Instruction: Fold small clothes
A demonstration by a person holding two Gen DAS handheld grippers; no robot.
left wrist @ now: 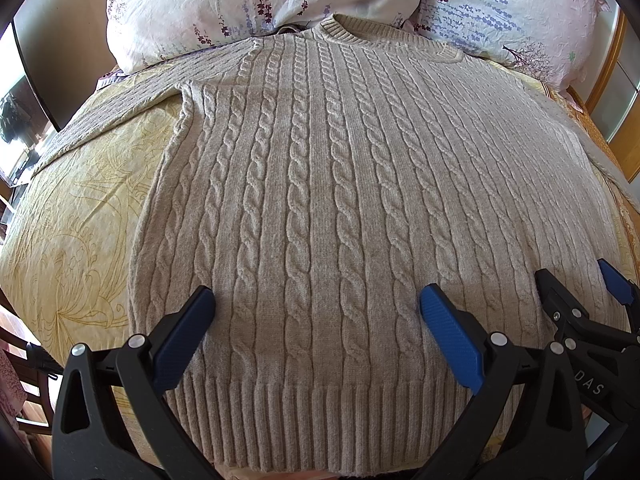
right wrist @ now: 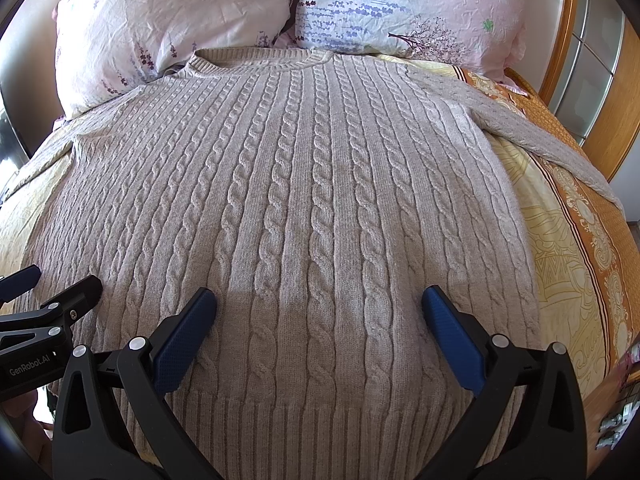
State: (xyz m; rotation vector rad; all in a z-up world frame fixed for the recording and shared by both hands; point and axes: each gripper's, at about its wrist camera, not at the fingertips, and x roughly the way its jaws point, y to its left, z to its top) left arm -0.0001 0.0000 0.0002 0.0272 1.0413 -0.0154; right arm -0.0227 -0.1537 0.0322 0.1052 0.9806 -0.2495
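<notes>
While the beige cable-knit sweater (left wrist: 320, 184) lies flat and face up beneath my jaws, its ribbed hem (left wrist: 320, 408) nearest me, my left gripper (left wrist: 316, 308) and right gripper (right wrist: 319, 308) hover side by side, both spread wide, holding nothing. Beyond the collar sit two floral pillows (right wrist: 168, 20); a yellow bedspread (left wrist: 80, 220) flanks both sleeves.
</notes>
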